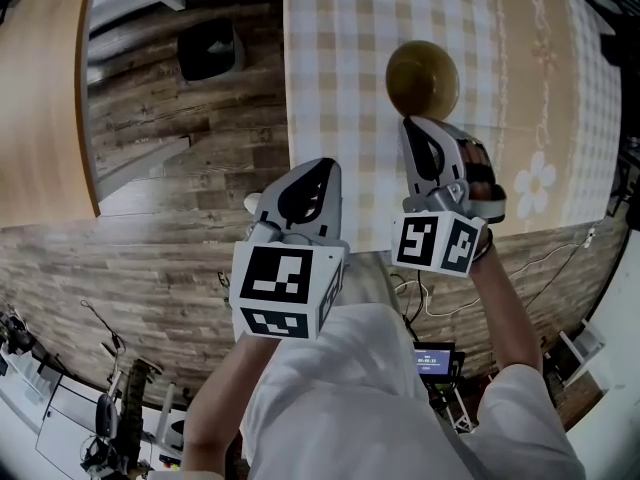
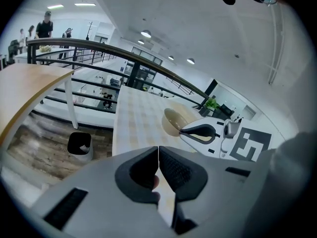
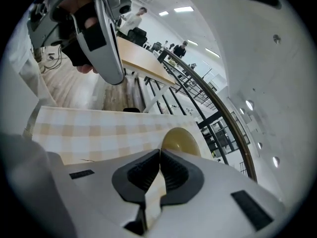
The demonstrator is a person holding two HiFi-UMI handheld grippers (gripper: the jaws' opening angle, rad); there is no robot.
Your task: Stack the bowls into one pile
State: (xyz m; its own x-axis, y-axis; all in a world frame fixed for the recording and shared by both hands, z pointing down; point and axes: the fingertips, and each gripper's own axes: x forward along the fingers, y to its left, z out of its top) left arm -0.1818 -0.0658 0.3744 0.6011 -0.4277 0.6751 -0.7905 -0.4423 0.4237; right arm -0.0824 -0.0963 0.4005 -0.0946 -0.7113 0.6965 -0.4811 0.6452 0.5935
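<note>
While left gripper point(image 1: 312, 168), right gripper point(image 1: 412, 122) closed empty, bowl point(image 1: 422, 76) on checked table point(image 1: 335, 78), bin point(image 1: 210, 48) beside.

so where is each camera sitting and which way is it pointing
Head view: on the person's head, facing steeply down at the checked tablecloth and bowl; left gripper, right gripper and white shirt show.
Left gripper view: on the left gripper, facing along its shut jaws across the tablecloth; right gripper shows at right.
Right gripper view: on the right gripper, facing along its shut jaws at the bowl; left gripper shows upper left.
Shared: all three see the bowl.
</note>
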